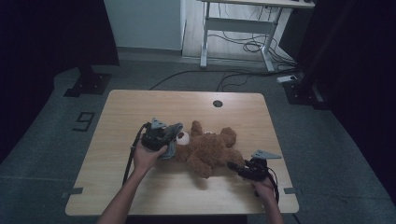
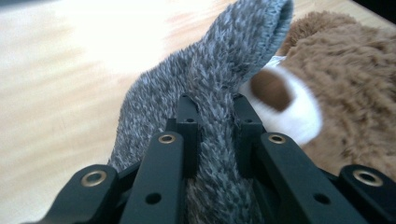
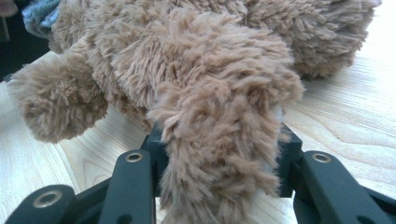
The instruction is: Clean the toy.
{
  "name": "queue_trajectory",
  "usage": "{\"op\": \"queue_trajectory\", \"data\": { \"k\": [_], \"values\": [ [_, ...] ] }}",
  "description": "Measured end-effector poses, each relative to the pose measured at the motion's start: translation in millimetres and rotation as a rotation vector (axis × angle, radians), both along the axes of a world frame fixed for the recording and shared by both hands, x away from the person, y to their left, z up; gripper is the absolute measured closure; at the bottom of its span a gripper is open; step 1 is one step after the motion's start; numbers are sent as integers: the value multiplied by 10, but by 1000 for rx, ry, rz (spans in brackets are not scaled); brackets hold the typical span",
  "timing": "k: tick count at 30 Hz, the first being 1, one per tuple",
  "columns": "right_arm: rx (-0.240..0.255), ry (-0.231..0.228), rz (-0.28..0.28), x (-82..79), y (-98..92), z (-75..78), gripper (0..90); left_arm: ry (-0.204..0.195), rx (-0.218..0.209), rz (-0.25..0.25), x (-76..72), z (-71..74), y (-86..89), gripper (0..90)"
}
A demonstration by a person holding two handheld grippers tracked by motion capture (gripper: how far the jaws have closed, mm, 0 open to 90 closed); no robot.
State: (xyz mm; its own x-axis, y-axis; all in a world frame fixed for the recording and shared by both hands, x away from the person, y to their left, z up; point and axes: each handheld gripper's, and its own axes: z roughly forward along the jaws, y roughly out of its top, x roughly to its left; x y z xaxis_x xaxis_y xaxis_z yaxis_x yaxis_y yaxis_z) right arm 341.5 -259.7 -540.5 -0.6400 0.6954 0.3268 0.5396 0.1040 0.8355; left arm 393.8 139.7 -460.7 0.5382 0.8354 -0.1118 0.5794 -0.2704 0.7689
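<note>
A brown teddy bear [image 1: 210,149] lies on its back in the middle of the wooden table [image 1: 140,107], head toward the left. My left gripper [image 1: 171,136] is beside the bear's head, shut on a fuzzy grey sock [image 1: 171,150]. In the left gripper view the grey sock [image 2: 210,70] is pinched between the black jaws of the left gripper [image 2: 215,112], with the bear's white muzzle [image 2: 285,100] just to its right. My right gripper [image 1: 233,166] is at the bear's lower end. In the right gripper view, the right gripper [image 3: 219,140] is shut on one furry leg [image 3: 219,107].
A round cable hole [image 1: 217,103] sits near the table's far edge. Beyond the table stand a white desk frame [image 1: 238,28], loose floor cables [image 1: 243,46] and black stand bases [image 1: 88,84]. A "9" mark [image 1: 83,121] is on the floor at the left.
</note>
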Motion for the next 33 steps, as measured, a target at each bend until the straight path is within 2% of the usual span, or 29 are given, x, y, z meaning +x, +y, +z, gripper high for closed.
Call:
{"op": "queue_trajectory", "data": {
  "k": [3,5,6,7,9,12,13,14,15,17,18,19,21,22,23,24,25,26,27,28,29,30,31,33],
  "values": [
    [1,3,2,7,5,-9,562,10,5,27,-36,-118,127,772],
    [0,2,1,4,6,-8,563,38,15,45,-38,-216,202,772],
    [0,2,1,4,6,-8,563,38,15,45,-38,-216,202,773],
    [2,4,-2,6,6,-11,564,66,26,43,-45,-319,240,773],
    [3,5,-2,8,9,-15,564,91,7,44,-59,-399,282,772],
    [-1,3,-2,5,6,-13,564,96,-15,52,-56,-344,350,772],
    [0,1,-5,6,0,-14,564,71,-19,53,-58,-212,369,772],
    [4,1,-6,9,1,-18,564,71,-19,53,-58,-212,369,772],
    [7,4,-5,13,0,-22,564,32,-23,29,-66,9,332,771],
    [16,9,-5,16,-3,-28,565,-3,-32,10,-74,195,263,771],
    [15,8,-5,16,-4,-29,564,-3,-32,10,-74,195,263,771],
    [14,7,-5,14,-3,-27,564,-38,-27,-24,-64,391,137,771],
    [13,6,-6,12,-3,-24,564,-49,-24,-48,-24,503,-4,770],
    [14,7,-8,11,-3,-23,564,-49,-24,-48,-24,503,-4,770],
    [13,7,-6,11,-4,-22,564,-48,-18,-69,27,552,-146,770],
    [13,7,-6,11,-4,-22,564,-48,-18,-69,27,552,-146,769],
    [15,4,-7,13,-5,-23,562,-43,12,-83,90,556,-313,768],
    [15,3,-6,13,-7,-21,561,-34,25,-90,125,534,-383,768],
    [15,3,-6,13,-7,-21,561,-34,25,-90,125,534,-383,768],
    [14,3,-4,13,-11,-17,561,-18,30,-94,153,498,-440,768],
    [12,0,-2,11,-19,-10,558,9,59,-98,188,393,-510,768],
    [12,0,-2,11,-19,-10,558,9,59,-98,188,393,-510,768],
    [21,-2,-1,4,-19,-4,540,17,69,-97,196,314,-521,768],
    [19,-7,5,3,-24,7,512,21,47,-87,190,241,-486,769]
  ]
}}
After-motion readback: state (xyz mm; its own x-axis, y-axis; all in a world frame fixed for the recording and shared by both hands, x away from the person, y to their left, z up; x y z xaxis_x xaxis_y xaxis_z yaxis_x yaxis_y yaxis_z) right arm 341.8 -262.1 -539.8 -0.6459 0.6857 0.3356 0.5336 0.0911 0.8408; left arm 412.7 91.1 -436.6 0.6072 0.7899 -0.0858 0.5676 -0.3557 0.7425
